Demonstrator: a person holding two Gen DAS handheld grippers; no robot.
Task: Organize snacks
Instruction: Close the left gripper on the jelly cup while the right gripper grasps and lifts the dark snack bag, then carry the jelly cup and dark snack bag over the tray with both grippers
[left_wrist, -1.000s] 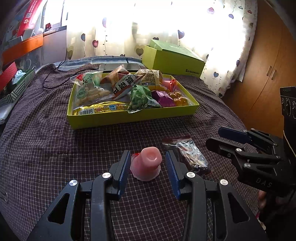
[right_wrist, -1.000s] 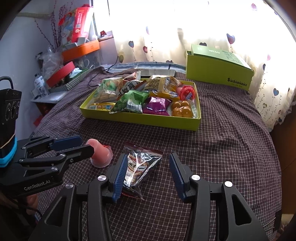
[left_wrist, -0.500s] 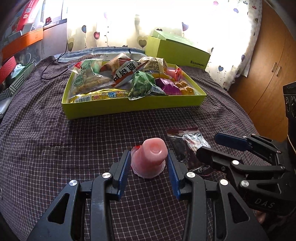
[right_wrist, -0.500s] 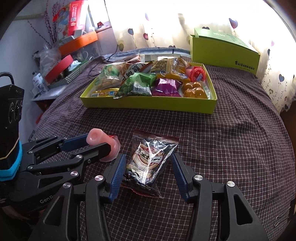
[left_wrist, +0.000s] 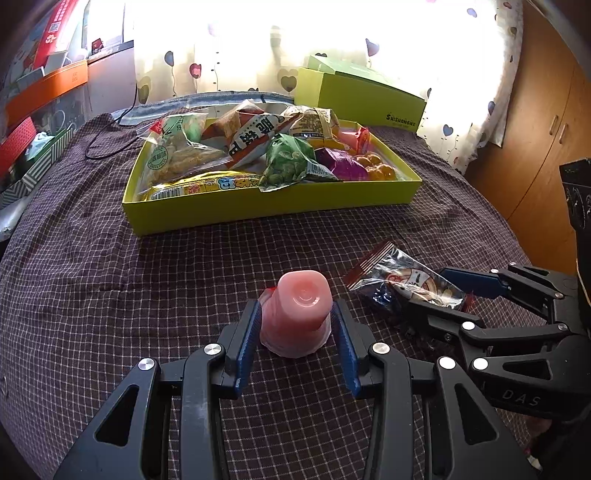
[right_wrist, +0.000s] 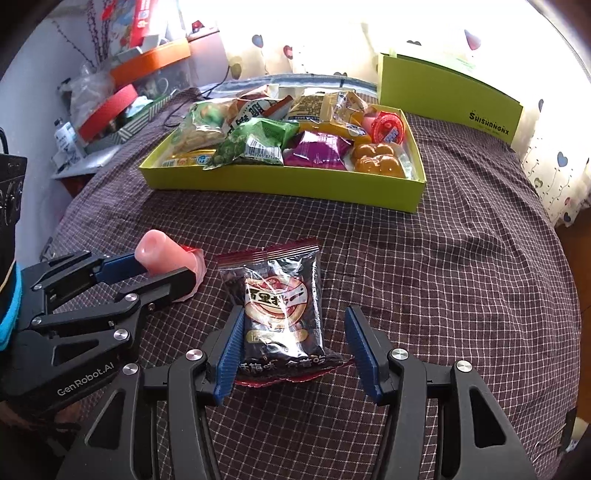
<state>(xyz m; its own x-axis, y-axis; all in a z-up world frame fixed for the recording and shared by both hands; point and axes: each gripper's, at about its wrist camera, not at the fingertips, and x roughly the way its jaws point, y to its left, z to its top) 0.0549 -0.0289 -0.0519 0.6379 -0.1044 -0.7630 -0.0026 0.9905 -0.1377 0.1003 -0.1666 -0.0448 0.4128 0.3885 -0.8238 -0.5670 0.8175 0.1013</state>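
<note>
A pink jelly cup (left_wrist: 295, 314) stands upside down on the checked cloth, and it also shows in the right wrist view (right_wrist: 162, 254). My left gripper (left_wrist: 295, 328) has its blue pads against both sides of the cup. A dark plum snack packet (right_wrist: 280, 310) lies flat on the cloth, also visible in the left wrist view (left_wrist: 402, 288). My right gripper (right_wrist: 295, 339) is open around the packet's near end; the left pad touches it, the right pad stands apart. A yellow-green tray (right_wrist: 280, 181) full of snack bags sits farther back.
A closed yellow-green box (right_wrist: 443, 96) stands behind the tray by the curtain. Cluttered shelves and an orange box (right_wrist: 147, 66) are at the left. A wooden cabinet (left_wrist: 546, 110) is at the right. A black cable (left_wrist: 107, 140) lies on the cloth.
Both grippers moved forward and down over their items. The left jaws narrowed onto the jelly cup. The right jaws came around the packet and stayed open.
</note>
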